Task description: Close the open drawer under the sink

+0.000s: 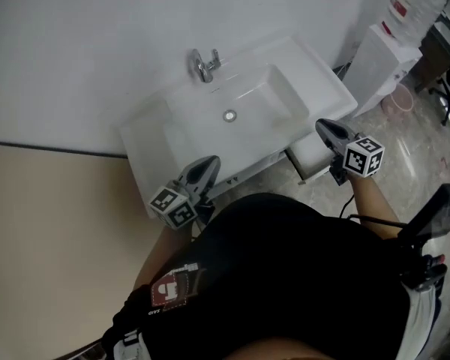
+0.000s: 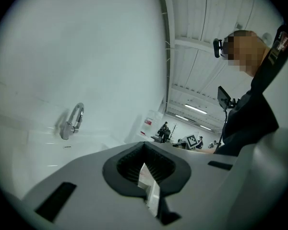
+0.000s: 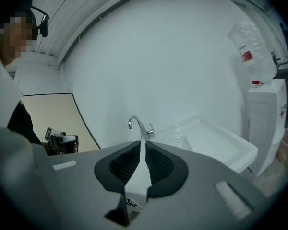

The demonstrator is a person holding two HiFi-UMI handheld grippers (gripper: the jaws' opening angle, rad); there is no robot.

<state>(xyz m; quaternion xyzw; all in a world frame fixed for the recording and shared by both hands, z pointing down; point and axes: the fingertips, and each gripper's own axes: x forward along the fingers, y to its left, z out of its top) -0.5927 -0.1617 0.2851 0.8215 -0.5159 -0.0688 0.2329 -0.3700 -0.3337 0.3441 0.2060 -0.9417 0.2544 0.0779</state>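
- The person is standing at a white sink (image 1: 326,85) fixed to a white wall, with 1 gripper in each hand.
- The drawer (image 1: 310,154) is sticking out, open, from under the sink's front right part; its white inside is showing in the head view.
- The right gripper (image 1: 328,130) is hovering above that drawer, beside the sink's front right corner. In its own view the right gripper's (image 3: 143,146) 2 jaws are lying pressed together with nothing between them, pointing toward the faucet (image 3: 140,126).
- The left gripper (image 1: 204,169) is hanging at the sink's front edge, left of the drawer and apart from it. In its own view the left gripper's (image 2: 144,146) jaws are meeting at the tips, pinching nothing, with the faucet (image 2: 73,121) off to the left.
- A white water dispenser (image 1: 386,58) is standing right of the sink, with a pink bin (image 1: 397,102) on the floor beside it.
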